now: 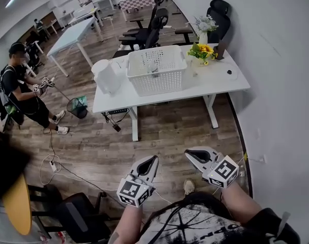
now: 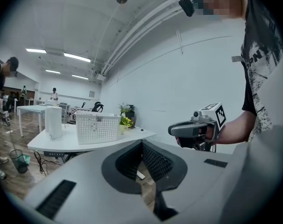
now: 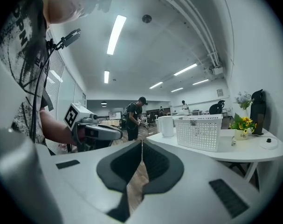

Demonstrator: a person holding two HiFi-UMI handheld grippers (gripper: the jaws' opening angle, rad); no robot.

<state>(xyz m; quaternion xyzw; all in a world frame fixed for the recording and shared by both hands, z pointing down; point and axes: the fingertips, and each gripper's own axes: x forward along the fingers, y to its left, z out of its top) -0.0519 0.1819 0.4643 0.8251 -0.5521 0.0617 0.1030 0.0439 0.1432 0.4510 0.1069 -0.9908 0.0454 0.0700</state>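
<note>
I hold both grippers close to my body, above the wooden floor and well short of the white table [image 1: 215, 83]. My left gripper [image 1: 154, 159] has its jaws pressed together with nothing between them, as the left gripper view [image 2: 142, 143] shows. My right gripper [image 1: 188, 153] is shut too and empty [image 3: 141, 141]. Each one appears in the other's view: the right gripper [image 2: 197, 127] and the left gripper [image 3: 92, 130]. On the table stand a white perforated basket [image 1: 157, 69], a white jug [image 1: 106, 76] and a pot of yellow flowers [image 1: 203, 51].
A person [image 1: 22, 93] stands at the left beside a dark waste bin [image 1: 78, 105]. Cables [image 1: 57, 164] trail over the floor. Black office chairs [image 1: 144, 32] stand behind the table. A white wall [image 1: 281, 85] runs along the right. A yellow round table [image 1: 16, 205] and a dark chair [image 1: 75, 212] are near my left.
</note>
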